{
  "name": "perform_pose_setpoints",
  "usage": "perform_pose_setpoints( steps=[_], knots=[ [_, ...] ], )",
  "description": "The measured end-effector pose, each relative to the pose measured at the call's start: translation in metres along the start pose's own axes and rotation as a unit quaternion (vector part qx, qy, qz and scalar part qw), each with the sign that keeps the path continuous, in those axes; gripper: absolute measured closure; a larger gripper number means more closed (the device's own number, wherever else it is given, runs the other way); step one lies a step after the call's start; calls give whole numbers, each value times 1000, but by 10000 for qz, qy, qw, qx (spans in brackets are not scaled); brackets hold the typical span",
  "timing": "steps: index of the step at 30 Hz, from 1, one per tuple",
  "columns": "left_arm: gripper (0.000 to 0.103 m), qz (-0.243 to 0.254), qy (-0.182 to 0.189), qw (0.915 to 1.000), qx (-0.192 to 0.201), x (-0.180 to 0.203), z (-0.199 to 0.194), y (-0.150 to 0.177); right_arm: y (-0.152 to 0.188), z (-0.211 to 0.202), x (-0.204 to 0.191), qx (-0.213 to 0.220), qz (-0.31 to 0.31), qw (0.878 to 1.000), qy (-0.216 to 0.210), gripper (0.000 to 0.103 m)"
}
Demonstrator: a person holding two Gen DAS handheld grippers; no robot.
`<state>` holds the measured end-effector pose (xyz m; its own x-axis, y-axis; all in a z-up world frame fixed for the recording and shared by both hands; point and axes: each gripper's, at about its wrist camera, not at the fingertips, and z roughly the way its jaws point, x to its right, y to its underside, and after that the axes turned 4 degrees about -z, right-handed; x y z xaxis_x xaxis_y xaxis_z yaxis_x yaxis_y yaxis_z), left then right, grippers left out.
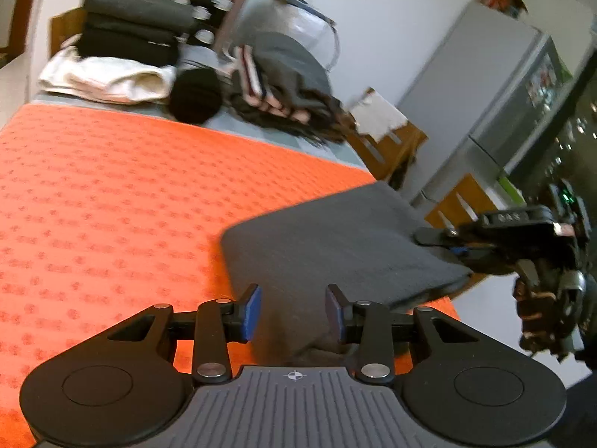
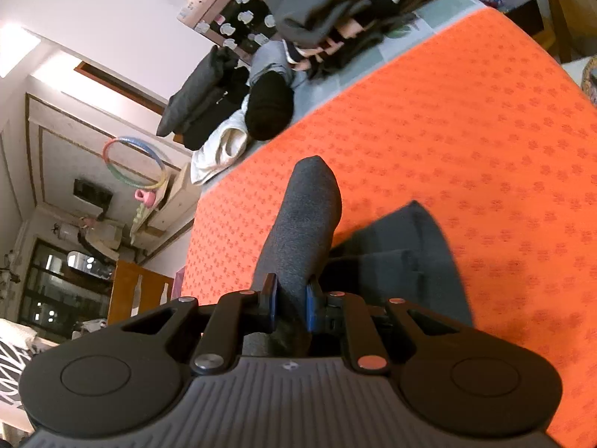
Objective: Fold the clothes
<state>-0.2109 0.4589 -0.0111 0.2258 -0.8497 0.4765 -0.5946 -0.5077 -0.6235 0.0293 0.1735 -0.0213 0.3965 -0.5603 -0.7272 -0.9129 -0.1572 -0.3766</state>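
While the right gripper [image 2: 291,308] pinches a grey folded garment [image 1: 335,239] at the orange cloth's [image 1: 130,205] edge, left gripper [image 1: 293,311] gapes, unpressing; broad orange expanse beyond.

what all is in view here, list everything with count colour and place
grey garment: one, dark grey, near edge of cloth, a fold pinched up
orange cloth: one, orange patterned, covers the table
folded stack: several, dark grey, black and white, far end
unfolded pile: one heap, grey and striped, far end
black hat: one, beside the stack
fridge: one, grey, by the wall
left gripper: black, open over garment
right gripper: black, clamped on garment
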Motion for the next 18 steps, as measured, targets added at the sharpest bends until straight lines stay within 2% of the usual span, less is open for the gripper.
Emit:
perform_pose_setpoints(
  steps=[4, 8, 10, 13, 17, 18],
  knots=[
    [77, 58, 84, 9994, -339, 21, 27, 10, -2, -2, 33, -149, 4, 9999, 45, 86],
    [78, 40, -30, 9975, -712, 30, 54, 23, 2, 7, 69, -375, 91, 9990, 203, 86],
    [79, 98, -200, 9961, -851, 34, 64, 31, 6, 13, 81, -476, 72, 9985, 242, 85],
    [80, 135, -485, 9946, -906, 39, 78, 37, 12, 21, 89, -553, -184, 9973, 439, 82],
    [79, 177, -686, 9939, -842, 46, 82, 44, 16, 28, 88, -614, -677, 9936, 661, 75],
    [79, 176, -726, 9939, -816, 48, 81, 44, 15, 27, 85, -620, -769, 9927, 695, 69]
  ],
)
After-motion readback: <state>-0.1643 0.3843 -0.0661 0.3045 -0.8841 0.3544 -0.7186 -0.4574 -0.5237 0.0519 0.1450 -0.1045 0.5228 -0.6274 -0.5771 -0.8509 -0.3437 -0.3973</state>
